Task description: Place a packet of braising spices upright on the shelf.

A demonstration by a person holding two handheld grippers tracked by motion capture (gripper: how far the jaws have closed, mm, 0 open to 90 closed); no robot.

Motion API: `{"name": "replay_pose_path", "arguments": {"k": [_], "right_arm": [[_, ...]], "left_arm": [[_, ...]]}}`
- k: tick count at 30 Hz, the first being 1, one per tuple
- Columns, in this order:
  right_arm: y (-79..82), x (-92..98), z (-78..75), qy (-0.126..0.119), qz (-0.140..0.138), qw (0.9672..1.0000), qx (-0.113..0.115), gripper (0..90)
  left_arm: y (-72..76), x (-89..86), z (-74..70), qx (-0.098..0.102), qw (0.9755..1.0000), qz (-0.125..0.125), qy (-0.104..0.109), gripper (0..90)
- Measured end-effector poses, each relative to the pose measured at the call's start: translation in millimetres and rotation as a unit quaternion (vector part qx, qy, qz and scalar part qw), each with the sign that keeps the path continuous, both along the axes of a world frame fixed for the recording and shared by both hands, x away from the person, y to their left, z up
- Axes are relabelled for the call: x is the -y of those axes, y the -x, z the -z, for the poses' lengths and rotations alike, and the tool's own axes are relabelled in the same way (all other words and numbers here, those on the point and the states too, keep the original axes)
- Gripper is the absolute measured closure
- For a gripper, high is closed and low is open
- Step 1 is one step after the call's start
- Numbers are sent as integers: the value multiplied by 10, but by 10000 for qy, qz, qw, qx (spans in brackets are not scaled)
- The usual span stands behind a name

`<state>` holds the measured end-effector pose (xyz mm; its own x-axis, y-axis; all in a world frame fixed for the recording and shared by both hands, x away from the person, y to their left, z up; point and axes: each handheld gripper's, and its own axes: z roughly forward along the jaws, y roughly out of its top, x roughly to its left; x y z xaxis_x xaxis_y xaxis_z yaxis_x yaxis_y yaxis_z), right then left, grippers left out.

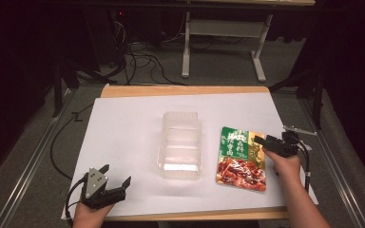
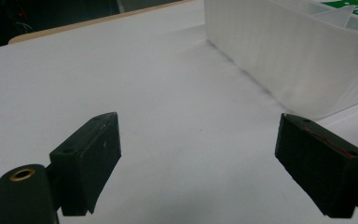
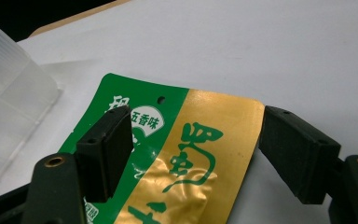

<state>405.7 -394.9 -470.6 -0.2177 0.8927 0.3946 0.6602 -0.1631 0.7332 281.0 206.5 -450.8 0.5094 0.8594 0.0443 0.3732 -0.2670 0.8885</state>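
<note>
my right hand-held gripper (image 3: 193, 154) hangs wide over the food packet (image 3: 182, 158), gripping nothing; my left hand-held gripper (image 2: 198, 158) gapes idle. packet lies flat on the desk (image 1: 123, 123) beside the empty container (image 1: 180, 142); i'd judge nothing's done yet.

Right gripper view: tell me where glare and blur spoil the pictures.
Right gripper view: glare whitens the gold foil of the snack packet. High view: a bright patch on the clear plastic box; dark, dim surroundings. Left gripper view: the box wall is washed out, soft.
</note>
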Motion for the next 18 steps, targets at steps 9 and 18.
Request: {"name": "replay_pose_path", "arguments": {"k": [9,18], "right_arm": [[-94,44,83,-152,94,9996,-229,290],[-107,42,98,-326,0,9990,-302,346]], "left_arm": [[8,35,6,-8,9999,82,-70,147],[-2,14,5,-13,10000,59,-59,147]]}}
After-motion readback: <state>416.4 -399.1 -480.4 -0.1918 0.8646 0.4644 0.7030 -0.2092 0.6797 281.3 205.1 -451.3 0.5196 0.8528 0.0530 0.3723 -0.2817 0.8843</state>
